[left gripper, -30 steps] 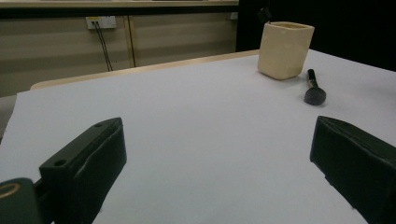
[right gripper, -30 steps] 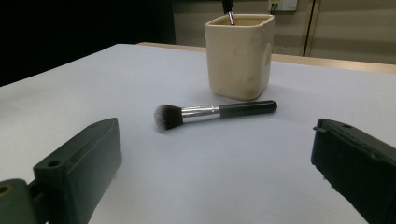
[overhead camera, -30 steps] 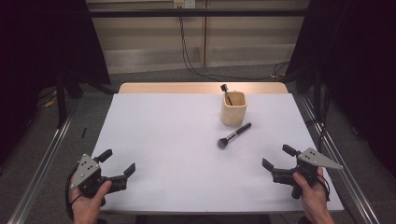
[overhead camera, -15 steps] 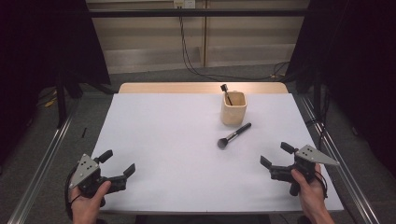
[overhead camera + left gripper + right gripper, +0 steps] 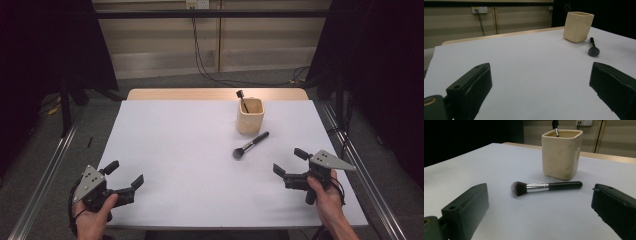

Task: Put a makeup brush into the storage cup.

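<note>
Approach step judged underway: right gripper (image 5: 290,164), jaws spread wide, aimed at makeup brush (image 5: 250,145) mid-frame; closing in needed next. Left gripper (image 5: 124,173) held agape, lower left.

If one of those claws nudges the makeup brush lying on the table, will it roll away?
Probably: the makeup brush has a round, smooth handle lying flat, so it may roll. Its fluffy head looks soft and would likely give. It seems light and stiff.

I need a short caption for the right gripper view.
Open right gripper faces a black-handled makeup brush lying before a cream square cup.
</note>
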Available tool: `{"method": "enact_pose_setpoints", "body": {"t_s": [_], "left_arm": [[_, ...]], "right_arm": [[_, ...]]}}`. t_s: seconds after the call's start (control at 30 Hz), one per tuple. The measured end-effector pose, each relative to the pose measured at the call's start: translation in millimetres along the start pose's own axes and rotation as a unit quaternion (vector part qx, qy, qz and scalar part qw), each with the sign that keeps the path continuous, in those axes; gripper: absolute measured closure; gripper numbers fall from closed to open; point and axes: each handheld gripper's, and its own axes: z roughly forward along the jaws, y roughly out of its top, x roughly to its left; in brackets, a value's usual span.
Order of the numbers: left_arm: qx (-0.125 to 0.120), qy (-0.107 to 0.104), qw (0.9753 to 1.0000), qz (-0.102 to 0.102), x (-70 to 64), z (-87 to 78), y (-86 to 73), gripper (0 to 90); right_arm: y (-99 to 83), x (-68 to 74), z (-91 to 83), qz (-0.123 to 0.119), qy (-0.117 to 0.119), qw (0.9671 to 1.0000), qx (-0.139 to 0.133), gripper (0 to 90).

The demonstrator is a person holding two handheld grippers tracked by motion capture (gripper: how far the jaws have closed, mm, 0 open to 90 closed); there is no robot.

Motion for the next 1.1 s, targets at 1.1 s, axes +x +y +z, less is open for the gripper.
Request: {"method": "enact_pose_setpoints", "body": {"t_s": [1.1], "left_arm": [[0.002,-0.006,1.0,0.004,0.6,6.4,0.5,3.3]], "right_arm": [[40.6,-0.8,66.3,-0.016,0.032,0.9989,0.029,1.8]]}}
